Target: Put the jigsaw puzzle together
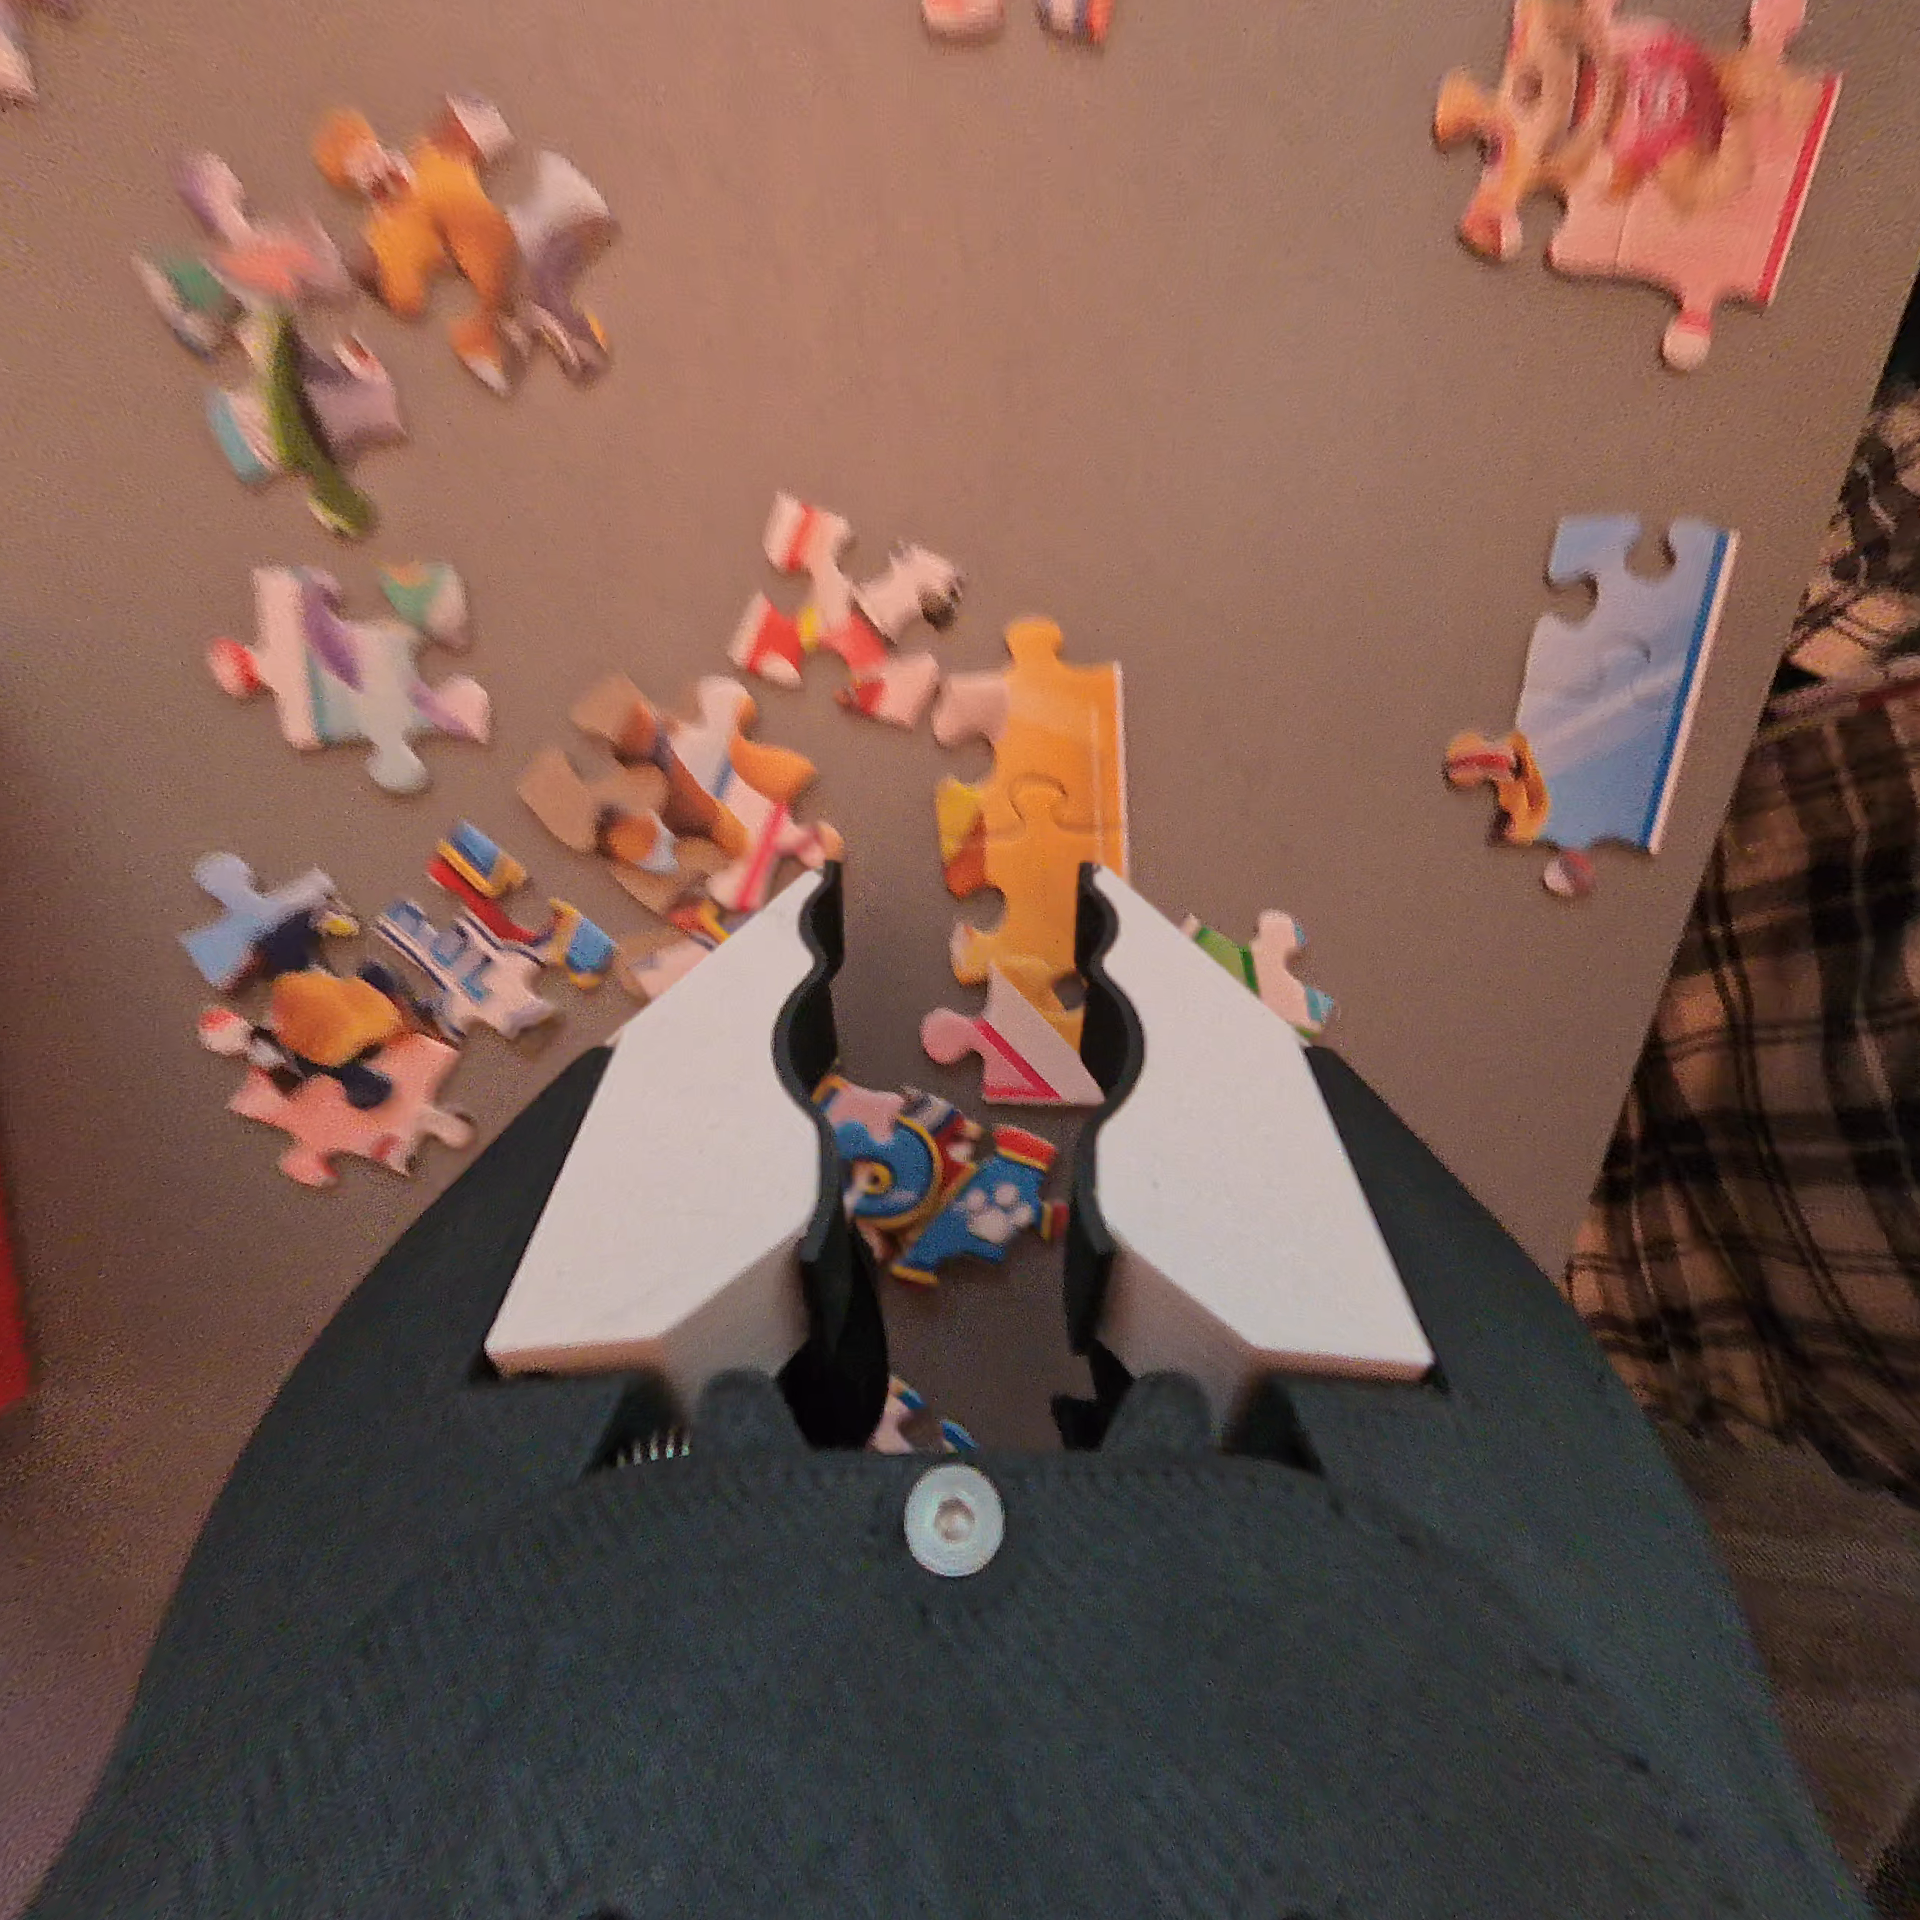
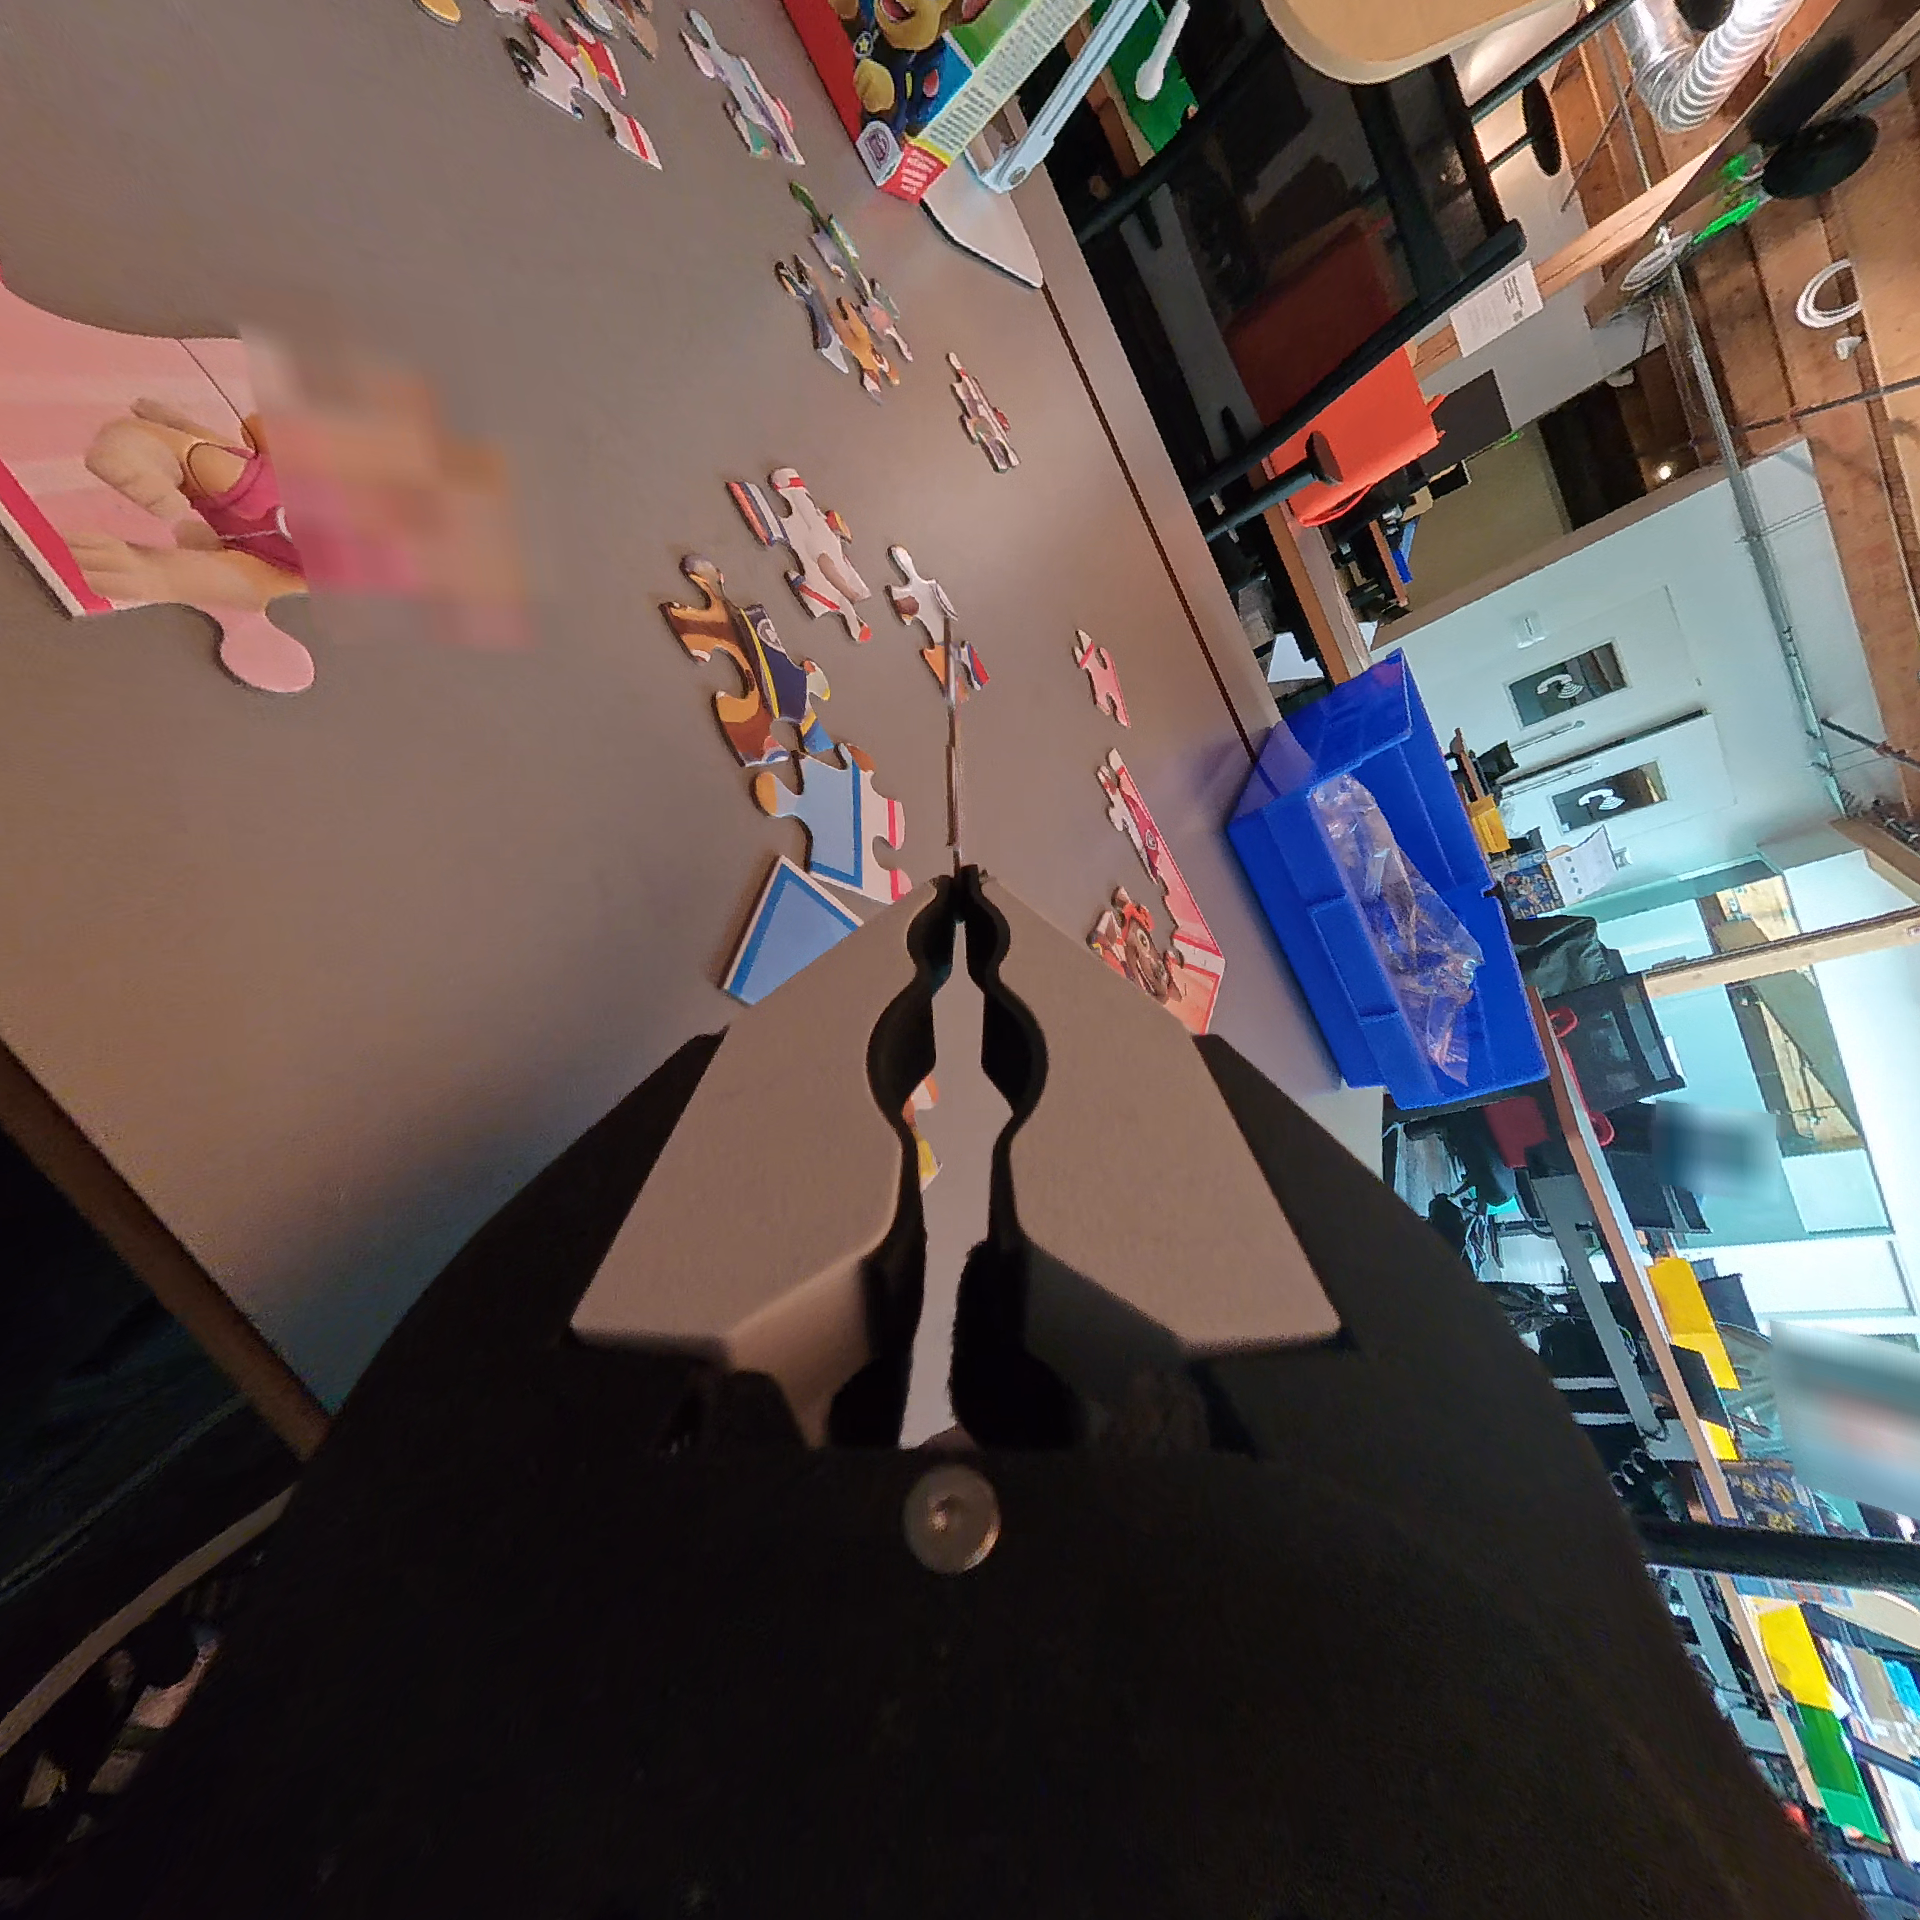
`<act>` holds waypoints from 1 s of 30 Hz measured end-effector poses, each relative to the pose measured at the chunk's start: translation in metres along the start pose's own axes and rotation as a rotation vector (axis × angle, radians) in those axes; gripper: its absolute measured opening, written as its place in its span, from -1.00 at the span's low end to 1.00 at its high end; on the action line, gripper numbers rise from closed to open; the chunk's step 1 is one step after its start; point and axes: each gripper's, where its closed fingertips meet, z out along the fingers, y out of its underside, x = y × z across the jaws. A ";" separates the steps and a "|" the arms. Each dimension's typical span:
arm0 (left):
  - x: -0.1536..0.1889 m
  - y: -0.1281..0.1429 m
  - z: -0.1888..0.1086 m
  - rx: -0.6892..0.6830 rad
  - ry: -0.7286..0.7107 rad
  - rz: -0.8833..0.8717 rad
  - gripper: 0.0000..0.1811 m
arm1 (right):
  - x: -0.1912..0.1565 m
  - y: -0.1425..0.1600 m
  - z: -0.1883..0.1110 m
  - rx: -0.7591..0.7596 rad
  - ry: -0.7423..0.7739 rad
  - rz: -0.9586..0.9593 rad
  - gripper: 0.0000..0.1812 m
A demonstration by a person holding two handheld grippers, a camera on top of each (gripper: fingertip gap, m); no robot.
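Right gripper [image 2: 957, 891] clamped on a jigsaw piece [image 2: 952, 717] edge-on, pointing 12 o'clock, likely carried for fitting; left gripper [image 1: 961, 883] fingers apart over loose pieces [image 1: 940, 1179] on table [image 1: 1195, 364], probably choosing.

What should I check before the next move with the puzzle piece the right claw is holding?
1. Right claw clamped on the held piece: ok, it is pinched edge-on at the tips.
2. Held piece's picture visible: not ok, only its thin edge shows.
3. Left claw free: ok, open with nothing gripped.
4. Blue piece below the left claw clear of the fingers: cannot tell.
5. Joined orange border pieces lying flat: ok.
6. Bare table available for placing: ok.
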 end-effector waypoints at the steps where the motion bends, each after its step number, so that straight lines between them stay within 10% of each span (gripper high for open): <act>1: 0.006 0.009 0.002 -0.015 0.006 -0.006 -0.49 | -0.001 -0.001 0.001 0.002 -0.002 -0.002 -1.00; 19: 0.060 -0.028 0.035 0.111 0.086 0.050 -0.77 | -0.027 -0.068 0.047 0.073 -0.142 -0.152 -1.00; 30: 0.119 -0.032 0.010 0.230 0.114 0.160 -0.57 | -0.036 -0.071 0.041 0.062 -0.234 -0.156 -1.00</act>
